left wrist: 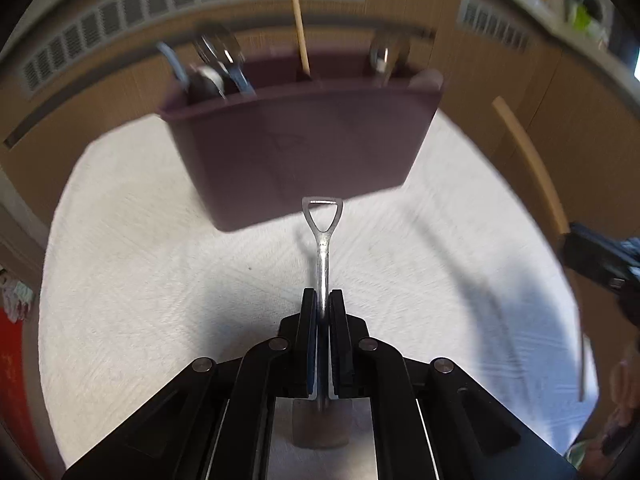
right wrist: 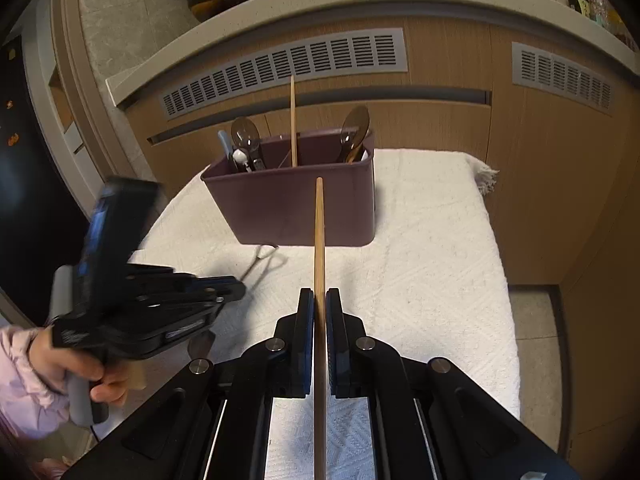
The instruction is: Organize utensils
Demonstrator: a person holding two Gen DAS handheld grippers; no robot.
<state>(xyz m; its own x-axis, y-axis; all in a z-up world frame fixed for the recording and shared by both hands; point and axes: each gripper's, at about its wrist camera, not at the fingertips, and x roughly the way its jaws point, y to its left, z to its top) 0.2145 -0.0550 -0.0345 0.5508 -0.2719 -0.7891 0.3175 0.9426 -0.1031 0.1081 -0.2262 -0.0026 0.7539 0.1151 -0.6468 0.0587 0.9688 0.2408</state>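
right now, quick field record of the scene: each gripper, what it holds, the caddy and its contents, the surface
left gripper: shut on a metal shovel-shaped utensil, loop handle pointing toward the caddy
right gripper: shut on a wooden chopstick, pointing toward the caddy
caddy: purple, divided, upright on the cloth
left compartment: spoons, blue-handled item
middle: one upright chopstick
right compartment: brown spoon
surface: white textured cloth

Bright – motion blur, fisheye edges.
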